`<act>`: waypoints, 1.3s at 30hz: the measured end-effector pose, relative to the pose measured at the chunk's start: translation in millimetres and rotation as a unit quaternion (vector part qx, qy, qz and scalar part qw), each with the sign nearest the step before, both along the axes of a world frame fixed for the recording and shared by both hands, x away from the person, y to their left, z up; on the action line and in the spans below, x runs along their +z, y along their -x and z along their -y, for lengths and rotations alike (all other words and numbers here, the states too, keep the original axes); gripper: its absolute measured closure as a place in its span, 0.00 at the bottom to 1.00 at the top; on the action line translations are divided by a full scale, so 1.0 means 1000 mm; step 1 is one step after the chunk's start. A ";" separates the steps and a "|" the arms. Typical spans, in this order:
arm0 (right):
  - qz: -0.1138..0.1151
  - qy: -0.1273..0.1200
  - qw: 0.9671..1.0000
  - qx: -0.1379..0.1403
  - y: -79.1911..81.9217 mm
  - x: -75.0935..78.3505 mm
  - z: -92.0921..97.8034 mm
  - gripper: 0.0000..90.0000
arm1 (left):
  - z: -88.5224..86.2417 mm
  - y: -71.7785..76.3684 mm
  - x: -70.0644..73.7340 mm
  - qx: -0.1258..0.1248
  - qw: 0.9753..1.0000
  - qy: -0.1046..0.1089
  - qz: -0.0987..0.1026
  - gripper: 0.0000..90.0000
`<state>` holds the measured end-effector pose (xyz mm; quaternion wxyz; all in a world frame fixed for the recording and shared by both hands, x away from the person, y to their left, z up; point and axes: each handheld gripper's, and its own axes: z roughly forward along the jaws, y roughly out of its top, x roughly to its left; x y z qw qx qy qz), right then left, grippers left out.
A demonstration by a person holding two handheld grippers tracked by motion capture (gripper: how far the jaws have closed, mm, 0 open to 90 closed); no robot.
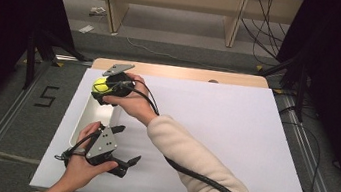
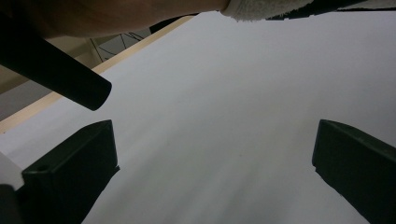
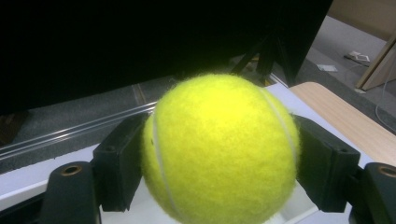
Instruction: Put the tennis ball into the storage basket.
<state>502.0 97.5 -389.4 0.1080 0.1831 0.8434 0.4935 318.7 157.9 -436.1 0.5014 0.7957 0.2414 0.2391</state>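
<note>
Above the white tray (image 1: 85, 123) on the tabletop (image 1: 214, 132), right hand-held gripper (image 1: 101, 88) clamped on a yellow tennis ball (image 3: 219, 149), left hand-held gripper (image 1: 126, 146) nearby, jaws spread apart.

free: white board (image 1: 214, 132) right half; blocked: tray (image 1: 85, 119) at left edge
</note>
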 end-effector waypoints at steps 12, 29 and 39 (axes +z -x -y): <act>-0.005 -0.001 1.000 -0.002 -0.001 -0.005 -0.002 0.29 | 0.000 0.000 0.000 0.000 1.000 0.000 0.000 0.00; -0.005 0.009 1.000 0.004 0.000 -0.011 -0.005 0.29 | 0.001 0.000 0.000 -0.002 1.000 -0.002 0.002 0.00; -0.015 0.021 1.000 0.016 -0.001 -0.021 -0.007 0.29 | 0.001 0.000 0.000 -0.003 1.000 -0.001 0.001 0.00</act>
